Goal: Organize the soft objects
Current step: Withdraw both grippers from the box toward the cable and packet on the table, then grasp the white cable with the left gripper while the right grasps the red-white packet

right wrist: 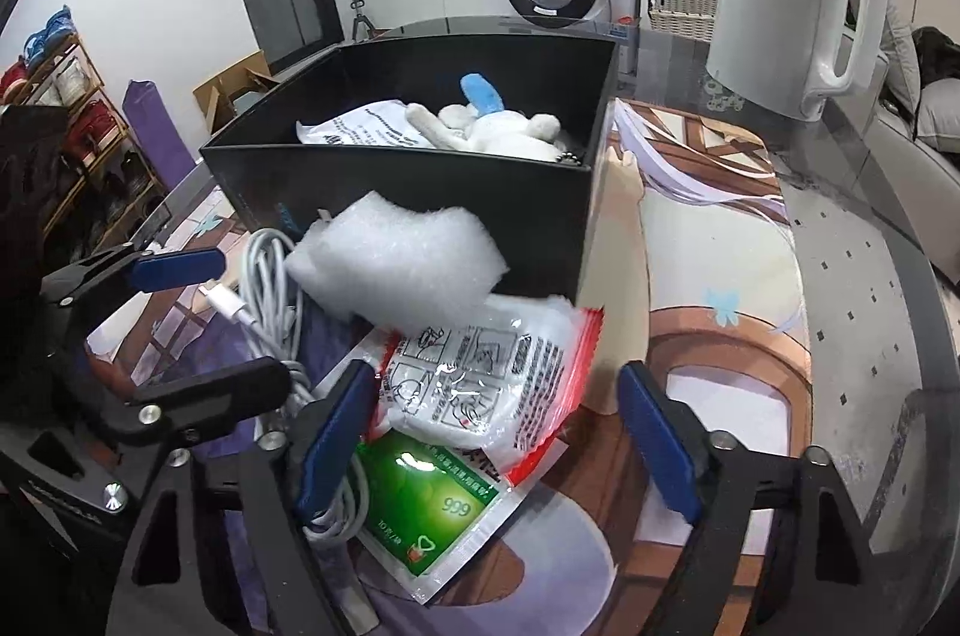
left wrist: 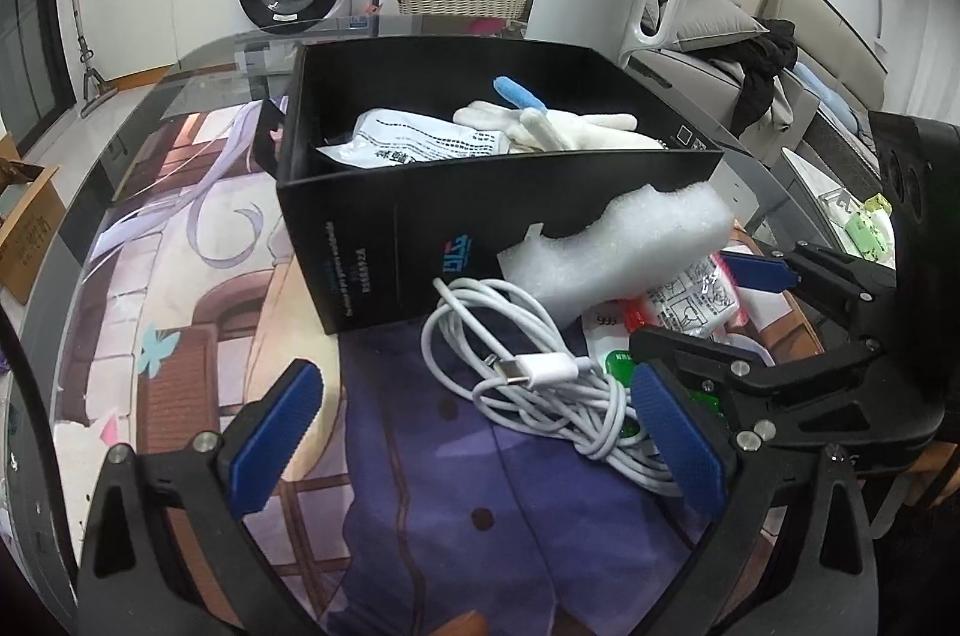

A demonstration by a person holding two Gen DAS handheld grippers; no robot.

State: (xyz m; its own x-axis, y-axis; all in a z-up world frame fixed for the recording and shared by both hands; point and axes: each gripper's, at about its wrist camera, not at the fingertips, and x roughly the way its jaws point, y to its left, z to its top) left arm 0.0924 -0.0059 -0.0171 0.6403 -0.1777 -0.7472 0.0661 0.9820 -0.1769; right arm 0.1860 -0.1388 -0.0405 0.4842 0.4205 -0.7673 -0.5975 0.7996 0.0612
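A printed mat (right wrist: pixel 720 276) lies flat and bare from 1 to 4 o'clock of the stiff black box (right wrist: pixel 420 192), which holds a fuzzy white plush toy (right wrist: pixel 504 129) and a paper packet (right wrist: pixel 360 123). At its near wall, 6 o'clock, lean a spongy foam block (right wrist: pixel 396 264), a crinkly plastic pouch (right wrist: pixel 480 384) and a coiled cable (left wrist: pixel 540 378). The right gripper (right wrist: pixel 498 432) straddles the pouch, jaws partly apart, pads not pressing; the left gripper (left wrist: pixel 474 426) gapes wide over the cable.
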